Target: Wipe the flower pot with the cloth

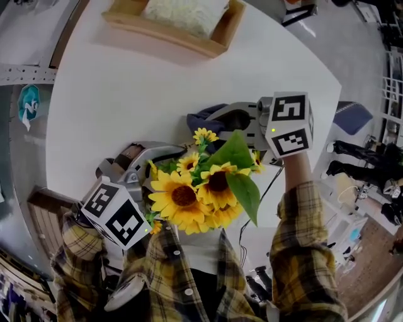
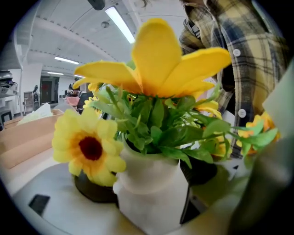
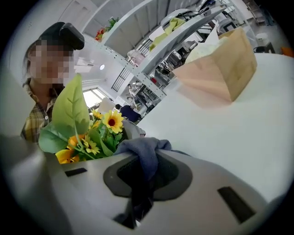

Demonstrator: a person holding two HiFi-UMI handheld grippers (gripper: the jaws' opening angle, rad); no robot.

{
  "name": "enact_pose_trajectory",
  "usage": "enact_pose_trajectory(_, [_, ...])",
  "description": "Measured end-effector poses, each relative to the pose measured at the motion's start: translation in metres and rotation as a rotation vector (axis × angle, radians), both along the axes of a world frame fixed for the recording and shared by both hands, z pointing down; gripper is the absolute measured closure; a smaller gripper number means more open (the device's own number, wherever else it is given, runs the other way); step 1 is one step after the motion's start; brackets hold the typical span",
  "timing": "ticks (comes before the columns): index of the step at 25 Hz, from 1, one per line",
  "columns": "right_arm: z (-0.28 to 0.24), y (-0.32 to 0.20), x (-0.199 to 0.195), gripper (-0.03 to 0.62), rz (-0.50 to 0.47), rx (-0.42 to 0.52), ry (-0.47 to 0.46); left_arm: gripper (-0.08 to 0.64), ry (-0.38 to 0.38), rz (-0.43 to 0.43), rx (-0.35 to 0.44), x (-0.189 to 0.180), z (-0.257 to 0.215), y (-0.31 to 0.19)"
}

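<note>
The white flower pot (image 2: pixel 151 193) holds yellow sunflowers (image 1: pixel 195 195) with green leaves. My left gripper (image 2: pixel 148 181) is shut on the pot, its dark pads (image 2: pixel 92 190) pressed on either side. In the head view the flowers hide the pot, and the left gripper (image 1: pixel 157 165) reaches in from the left. A blue-grey cloth (image 3: pixel 143 153) is pinched in my right gripper (image 3: pixel 140 183), which is shut on it. In the head view the right gripper (image 1: pixel 220 119) holds the cloth (image 1: pixel 203 119) just behind the flowers, at the far side of the bouquet.
A round white table (image 1: pixel 126 94) carries everything. At its far edge stands a wooden tray (image 1: pixel 217 44) with a pale cream cloth (image 1: pixel 182 12) in it. A person's plaid sleeves show at the bottom. A dark cable (image 1: pixel 252 214) hangs off the table's near right edge.
</note>
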State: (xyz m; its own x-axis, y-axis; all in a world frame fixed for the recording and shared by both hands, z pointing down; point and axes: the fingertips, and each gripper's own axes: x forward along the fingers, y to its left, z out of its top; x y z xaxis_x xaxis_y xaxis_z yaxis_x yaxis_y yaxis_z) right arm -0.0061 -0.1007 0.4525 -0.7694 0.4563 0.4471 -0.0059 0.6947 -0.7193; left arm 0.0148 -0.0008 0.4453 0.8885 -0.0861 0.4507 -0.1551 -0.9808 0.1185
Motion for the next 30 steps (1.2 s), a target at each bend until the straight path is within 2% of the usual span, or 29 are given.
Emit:
enact_pose_trajectory(6, [-0.005,-0.007,0.008,0.565,0.096,0.049,-0.029,0.132,-0.033,-0.105,-0.048,-0.019,0.010,0.001])
enact_pose_trajectory(11, [-0.026,-0.023,0.019,0.565,0.257,0.197,-0.100,0.133,-0.012,-0.243,-0.108,-0.048,0.006,0.011])
enact_pose_trajectory(17, [-0.077,-0.034,0.046,0.565,0.467,0.405,-0.175,0.140,0.096,-0.419,-0.026,-0.069,-0.041,0.013])
enact_pose_trajectory(20, [-0.114,-0.033,0.065,0.565,0.596,0.508,-0.214,0.184,0.138,-0.494,-0.010,-0.073,-0.069,0.020])
enact_pose_trajectory(23, [-0.152,-0.022,0.083,0.565,0.710,0.610,-0.252,0.278,0.211,-0.620,-0.038,-0.073,-0.097,0.027])
enact_pose_trajectory(25, [-0.177,-0.010,0.090,0.565,0.756,0.683,-0.260,0.327,0.267,-0.694,-0.029,-0.074,-0.119,0.029])
enact_pose_trajectory(28, [-0.212,0.013,0.092,0.565,0.797,0.790,-0.247,0.400,0.320,-0.753,0.001,-0.072,-0.154,0.031])
enact_pose_trajectory(30, [-0.237,0.028,0.094,0.565,0.842,0.837,-0.261,0.417,0.344,-0.766,0.020,-0.067,-0.179,0.032])
